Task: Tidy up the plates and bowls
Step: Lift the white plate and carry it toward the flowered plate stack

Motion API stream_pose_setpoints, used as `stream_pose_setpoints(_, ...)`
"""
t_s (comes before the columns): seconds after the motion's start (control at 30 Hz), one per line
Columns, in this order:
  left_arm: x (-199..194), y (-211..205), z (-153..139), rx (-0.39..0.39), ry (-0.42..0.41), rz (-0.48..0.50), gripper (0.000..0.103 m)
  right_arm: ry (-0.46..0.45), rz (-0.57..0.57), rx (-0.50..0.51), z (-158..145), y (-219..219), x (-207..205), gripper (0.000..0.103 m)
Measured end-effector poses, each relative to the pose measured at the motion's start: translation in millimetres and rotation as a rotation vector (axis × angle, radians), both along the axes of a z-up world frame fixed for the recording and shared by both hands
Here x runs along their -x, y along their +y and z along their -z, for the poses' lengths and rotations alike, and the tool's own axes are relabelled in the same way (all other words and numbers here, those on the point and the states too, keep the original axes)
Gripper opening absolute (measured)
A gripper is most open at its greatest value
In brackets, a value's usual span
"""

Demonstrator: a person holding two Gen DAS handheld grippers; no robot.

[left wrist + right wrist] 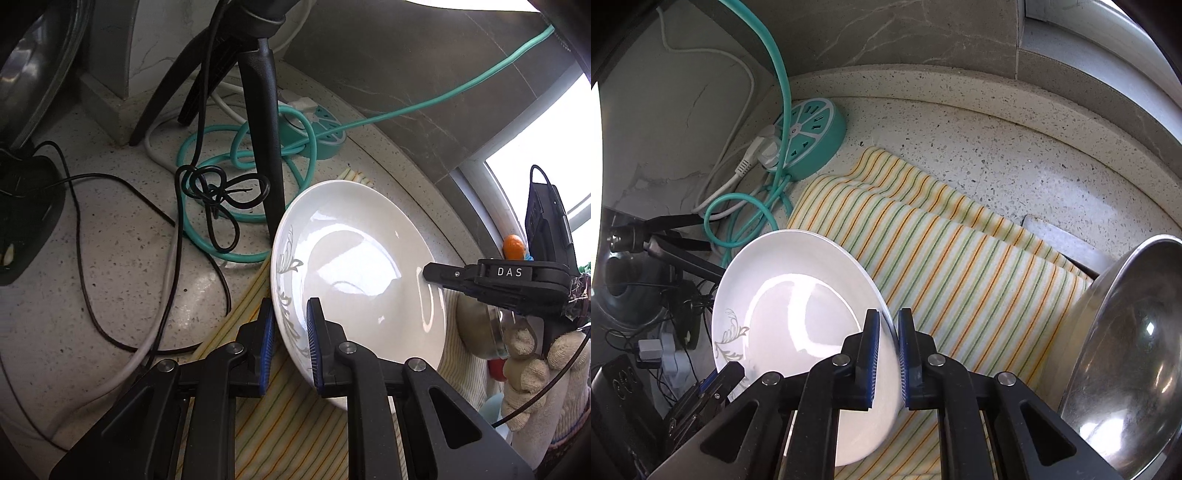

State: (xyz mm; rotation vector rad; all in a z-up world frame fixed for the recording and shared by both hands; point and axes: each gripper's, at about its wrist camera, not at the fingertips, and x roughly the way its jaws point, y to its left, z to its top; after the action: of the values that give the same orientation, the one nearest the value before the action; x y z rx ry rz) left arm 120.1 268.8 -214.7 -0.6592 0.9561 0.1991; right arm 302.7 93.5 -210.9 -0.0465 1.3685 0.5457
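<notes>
A white plate with a grey leaf pattern is held tilted above a striped cloth. My left gripper is shut on its near rim, blue pads on both faces. My right gripper is shut on the opposite rim of the same plate; it shows in the left wrist view as black fingers on the plate's right edge. The left gripper's fingertips show at the plate's lower left in the right wrist view.
A steel bowl stands on edge at the right. A teal power strip with coiled teal and white cords lies at the back. A black tripod leg and tangled black cables sit left of the plate. The striped cloth covers the speckled counter.
</notes>
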Motion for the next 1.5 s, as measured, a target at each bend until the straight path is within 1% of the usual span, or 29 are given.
stream_pose_setpoints(0.4, 31.5, 7.2, -3.2, -0.002, -0.008, 0.032, 0.015, -0.019, 0.019, -0.001, -4.3, -3.2, 41.9, 0.01)
stream_pose_setpoints(0.6, 51.0, 10.3, -12.7, -0.012, -0.024, 0.04, 0.015, -0.015, 0.032, -0.018, -5.4, -14.2, 65.0, 0.01)
stream_pose_setpoints(0.7, 51.1, 7.6, -17.1, -0.015, -0.031, 0.04, 0.015, -0.008, 0.034, -0.028, -4.3, -18.7, 75.2, 0.01)
stream_pose_setpoints(0.87, 65.6, 6.7, -23.6, -0.048, -0.044, 0.033, 0.015, 0.004, 0.033, -0.055, -1.6, -25.8, 87.3, 0.01)
stream_pose_setpoints(1.03, 75.6, 3.0, -24.3, -0.06, -0.043, 0.019, 0.015, 0.017, 0.029, -0.07, 1.9, -31.6, 97.5, 0.01)
stream_pose_setpoints(1.33, 91.7, -4.2, -31.9, -0.059, -0.05, 0.012, 0.015, 0.003, 0.029, -0.101, -10.3, -42.1, 112.7, 0.01)
stream_pose_setpoints(1.5, 100.2, -7.7, -42.9, -0.06, -0.063, 0.012, 0.015, -0.008, 0.03, -0.123, -21.2, -49.1, 124.8, 0.01)
